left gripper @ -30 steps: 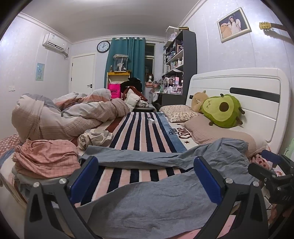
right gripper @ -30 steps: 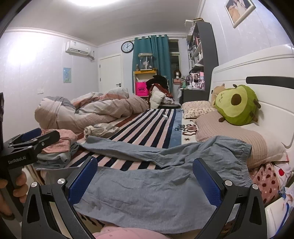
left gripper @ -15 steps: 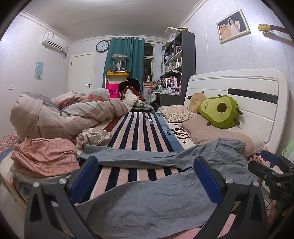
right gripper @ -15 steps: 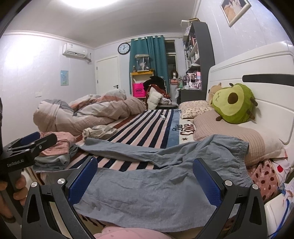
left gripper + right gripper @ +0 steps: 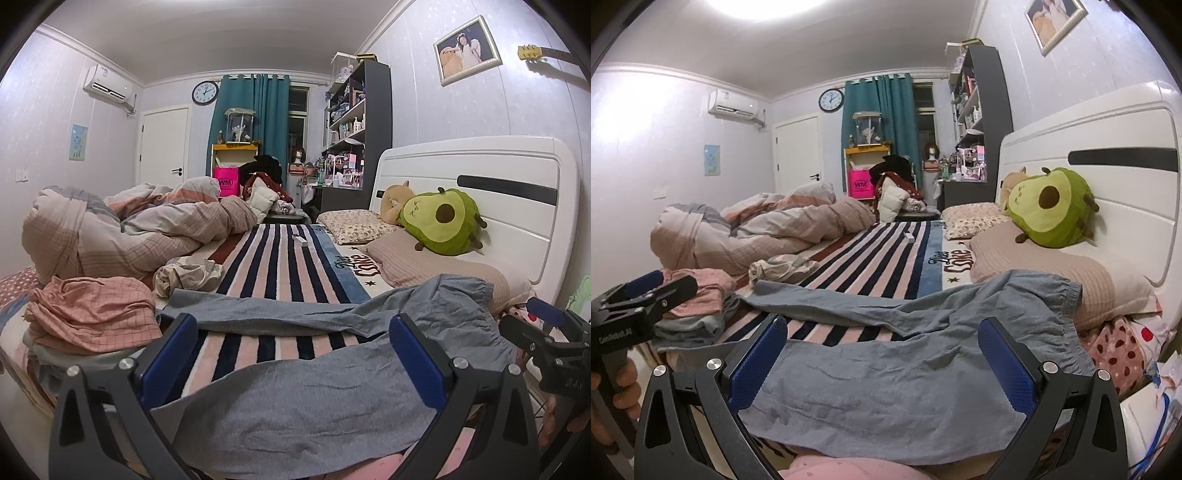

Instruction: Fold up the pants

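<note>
Grey-blue pants (image 5: 303, 398) (image 5: 897, 380) lie spread across the striped blanket (image 5: 291, 266) on the bed, waistband to the right over a pillow, the two legs running left and apart. My left gripper (image 5: 293, 354) hovers open above the near leg, nothing between its blue pads. In the right wrist view my right gripper (image 5: 882, 354) is open too, just above the near leg and seat. Each gripper shows at the edge of the other's view: the right gripper (image 5: 546, 332) at far right, the left gripper (image 5: 639, 295) at far left, held by a hand.
A pile of pink checked clothes (image 5: 92, 314) sits at the left bed edge. A crumpled cloth (image 5: 188, 273) and a bunched duvet (image 5: 129, 229) lie behind it. An avocado plush (image 5: 439, 221) rests on pillows by the white headboard (image 5: 480, 166). A small white object (image 5: 300, 240) lies on the blanket.
Both cameras have shifted slightly; the view has tilted a little. The pants lie as before and both grippers stay open.
</note>
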### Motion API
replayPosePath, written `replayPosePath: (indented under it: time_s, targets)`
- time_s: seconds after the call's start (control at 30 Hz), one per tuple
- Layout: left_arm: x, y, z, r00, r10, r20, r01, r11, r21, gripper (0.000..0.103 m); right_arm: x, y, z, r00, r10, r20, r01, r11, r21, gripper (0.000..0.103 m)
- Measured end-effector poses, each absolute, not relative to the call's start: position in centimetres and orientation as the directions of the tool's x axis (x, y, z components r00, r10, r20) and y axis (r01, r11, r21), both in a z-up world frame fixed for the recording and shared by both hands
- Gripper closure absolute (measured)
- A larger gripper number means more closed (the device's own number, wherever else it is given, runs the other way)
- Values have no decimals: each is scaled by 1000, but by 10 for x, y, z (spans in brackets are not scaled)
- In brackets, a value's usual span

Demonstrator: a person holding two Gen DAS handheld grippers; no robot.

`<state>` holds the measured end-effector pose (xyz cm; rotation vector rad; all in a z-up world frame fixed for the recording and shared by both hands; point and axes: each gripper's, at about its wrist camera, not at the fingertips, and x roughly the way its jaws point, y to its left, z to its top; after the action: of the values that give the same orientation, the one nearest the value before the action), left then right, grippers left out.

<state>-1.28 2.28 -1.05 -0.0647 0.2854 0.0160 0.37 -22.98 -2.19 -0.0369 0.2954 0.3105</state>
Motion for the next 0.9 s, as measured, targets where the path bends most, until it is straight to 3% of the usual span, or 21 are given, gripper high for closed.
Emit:
replayPosePath:
  time_s: [0.9]
  targets:
    - [-14, 16, -13, 954, 11, -299, -24, 999, -42, 1, 6, -236, -26, 919, 248, -306, -254, 967, 20, 1]
